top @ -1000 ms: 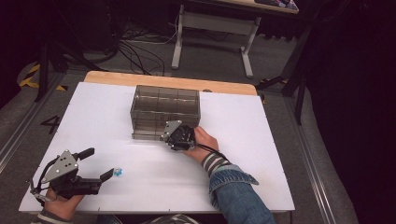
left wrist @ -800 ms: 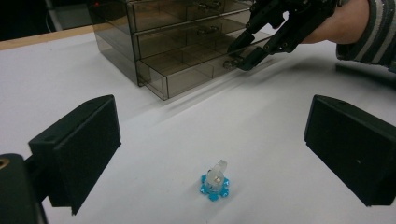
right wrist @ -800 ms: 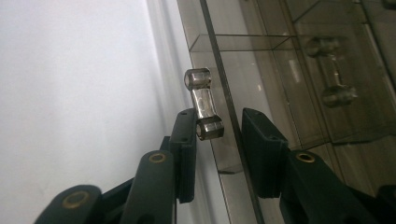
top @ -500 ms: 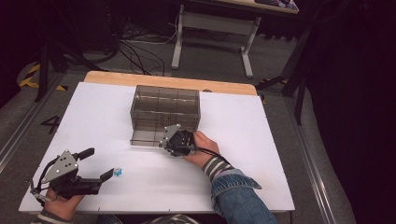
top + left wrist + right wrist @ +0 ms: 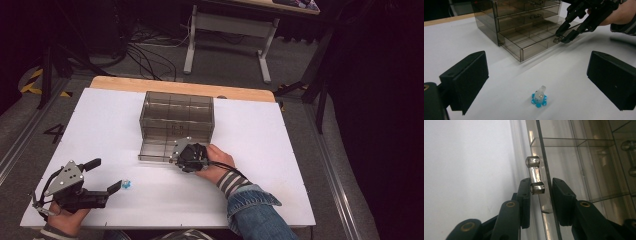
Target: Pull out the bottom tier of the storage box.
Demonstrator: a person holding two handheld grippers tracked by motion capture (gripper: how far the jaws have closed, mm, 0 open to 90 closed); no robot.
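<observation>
Right tool [image 5: 541,195] straddles the smoky plastic drawer's [image 5: 534,42] clear, rounded handle [image 5: 535,175].

One smoky clear drawer cabinet [image 5: 176,120] stands at the table's centre, holding three drawers [image 5: 529,15], the bottom one pulled out toward 6 o'clock. One small blue and white piece [image 5: 127,185] lies at about 7 o'clock from it. Two handheld grippers are present, left gripper [image 5: 116,187] and right gripper [image 5: 176,156].
</observation>
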